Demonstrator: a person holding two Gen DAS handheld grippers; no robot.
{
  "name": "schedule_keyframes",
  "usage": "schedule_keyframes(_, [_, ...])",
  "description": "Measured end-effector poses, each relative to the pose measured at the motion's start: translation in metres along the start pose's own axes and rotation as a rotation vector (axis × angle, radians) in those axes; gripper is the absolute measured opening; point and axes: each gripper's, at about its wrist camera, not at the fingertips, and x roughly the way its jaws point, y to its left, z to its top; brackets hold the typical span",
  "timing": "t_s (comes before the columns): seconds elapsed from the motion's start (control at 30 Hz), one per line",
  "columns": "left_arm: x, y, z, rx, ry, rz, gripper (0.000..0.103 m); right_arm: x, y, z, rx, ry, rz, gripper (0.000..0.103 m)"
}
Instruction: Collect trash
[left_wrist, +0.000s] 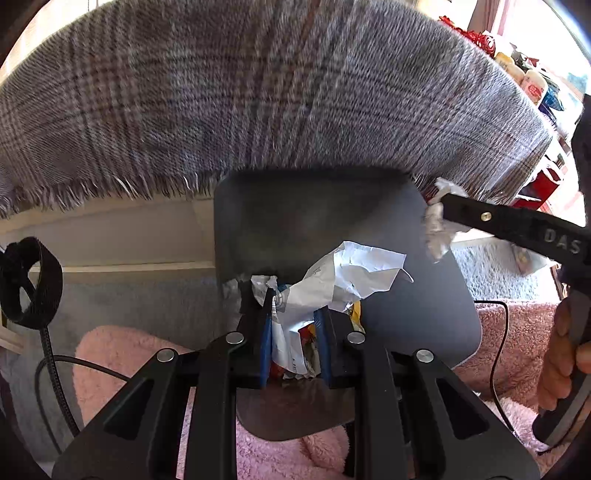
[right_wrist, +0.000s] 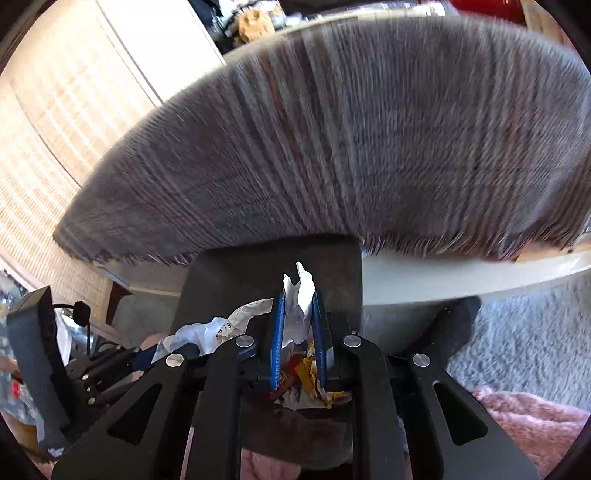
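Jaws of both grippers (left_wrist: 293, 325) (right_wrist: 298, 325) clamp crumpled paper (left_wrist: 351, 280).

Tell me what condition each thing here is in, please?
Left gripper: jaws shut on crumpled white paper.
Right gripper: jaws shut on crumpled white tissue.
Dark grey plastic bin: open, below both grippers.
Grey plaid fringed cloth: draped, hanging over the edge.

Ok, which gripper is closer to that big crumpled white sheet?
Left. The left gripper has the crumpled white sheet clamped in its jaws; the right gripper is off to its right, apart, gripping its own small wad.
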Motion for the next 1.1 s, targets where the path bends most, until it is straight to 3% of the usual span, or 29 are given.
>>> schedule_keyframes(0.13, [0.005,0.004,-0.001,-0.013,0.009,-0.007,0.023,0.004,0.0,0.002,0.014,0.009,0.016,0.019])
schedule_keyframes(0.23, [0.004,0.004,-0.002,-0.016,0.005,-0.011,0.032,0.004,0.003,0.005,0.016,0.007,0.021,0.02])
schedule_keyframes(0.33, [-0.003,0.004,-0.002,-0.007,-0.006,-0.01,0.049,0.002,0.005,0.005,0.014,0.005,0.025,0.041])
schedule_keyframes(0.37, [-0.005,0.004,-0.002,-0.005,-0.01,-0.011,0.05,0.0,0.006,0.006,0.012,0.0,0.027,0.055])
schedule_keyframes(0.47, [-0.012,0.004,0.001,-0.012,-0.019,-0.008,0.058,-0.006,0.006,0.009,0.014,-0.016,0.022,0.059])
schedule_keyframes(0.7, [-0.036,0.011,0.014,-0.025,-0.083,0.007,0.09,-0.035,0.006,0.018,-0.002,-0.111,-0.013,0.1])
schedule_keyframes(0.73, [-0.04,0.013,0.015,-0.028,-0.095,0.005,0.095,-0.039,0.007,0.019,-0.013,-0.125,-0.023,0.1])
schedule_keyframes(0.97, [-0.068,0.015,0.042,-0.017,-0.166,0.015,0.095,-0.071,0.009,0.039,-0.065,-0.218,-0.106,0.1])
schedule_keyframes(1.1, [-0.087,0.016,0.058,-0.018,-0.247,0.041,0.095,-0.09,0.008,0.051,-0.067,-0.28,-0.147,0.1])
